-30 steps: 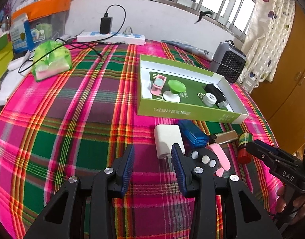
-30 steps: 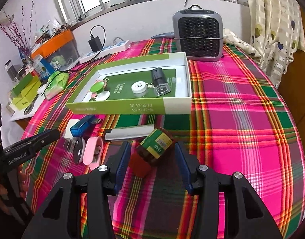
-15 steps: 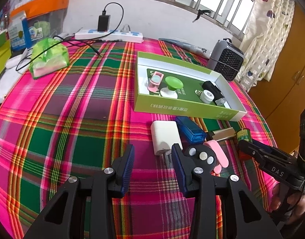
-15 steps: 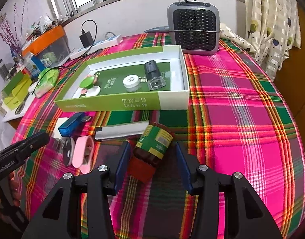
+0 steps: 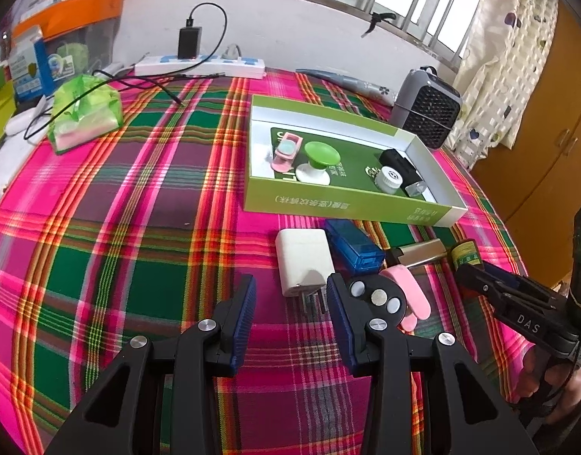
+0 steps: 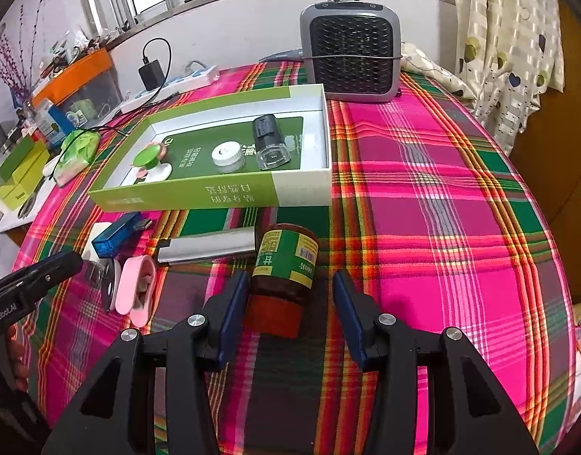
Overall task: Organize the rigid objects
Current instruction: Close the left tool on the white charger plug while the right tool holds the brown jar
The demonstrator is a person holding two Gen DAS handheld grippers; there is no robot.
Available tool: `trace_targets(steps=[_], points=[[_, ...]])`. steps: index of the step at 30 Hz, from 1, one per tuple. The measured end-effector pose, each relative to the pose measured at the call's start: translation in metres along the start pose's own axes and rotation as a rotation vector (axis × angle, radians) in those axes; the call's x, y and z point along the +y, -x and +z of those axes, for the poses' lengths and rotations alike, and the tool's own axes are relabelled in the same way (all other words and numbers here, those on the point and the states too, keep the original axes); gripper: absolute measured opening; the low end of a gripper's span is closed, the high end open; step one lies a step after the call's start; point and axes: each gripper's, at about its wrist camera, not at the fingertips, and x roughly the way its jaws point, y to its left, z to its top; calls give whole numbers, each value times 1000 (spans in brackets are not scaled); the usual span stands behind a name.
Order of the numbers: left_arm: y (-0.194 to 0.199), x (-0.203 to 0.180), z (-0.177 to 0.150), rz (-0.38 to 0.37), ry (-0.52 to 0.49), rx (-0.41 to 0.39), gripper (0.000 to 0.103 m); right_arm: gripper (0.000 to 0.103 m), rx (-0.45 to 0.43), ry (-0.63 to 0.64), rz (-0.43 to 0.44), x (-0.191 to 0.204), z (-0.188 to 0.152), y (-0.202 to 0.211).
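A brown bottle with a green label and red cap lies on the plaid tablecloth, cap towards me. It sits between the jaws of my right gripper, which is open: the left pad is at the bottle's side and a gap shows on the right. My left gripper is open just behind a white charger plug, whose prongs point into the gap. Beside the plug lie a blue case, a silver bar, a pink clip and a black disc. Behind them a green box holds several small items.
A grey heater stands behind the box at the right. A power strip with a cable, a green tissue pack and stacked boxes fill the far left. A hand holds the right gripper's handle. The table edge drops off at the right.
The right wrist view has tilted slightly, and the bottle now lies straighter between the right jaws. The left gripper and the things in front of it stay as they were.
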Motion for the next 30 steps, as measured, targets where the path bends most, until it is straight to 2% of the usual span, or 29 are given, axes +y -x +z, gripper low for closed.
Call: trace_targets(steps=[1, 4, 18, 30], points=[[0, -1, 0, 1, -3, 0, 37, 47, -3, 1, 4, -1, 0, 1], [-3, -3, 2, 4, -12, 5, 37, 36, -7, 11, 11, -1, 0, 1], [-14, -19, 8, 41, -56, 22, 37, 36, -23, 22, 42, -8, 0, 6], [-27, -15, 17, 93, -59, 37, 38, 36, -12, 24, 47, -11, 2, 0]])
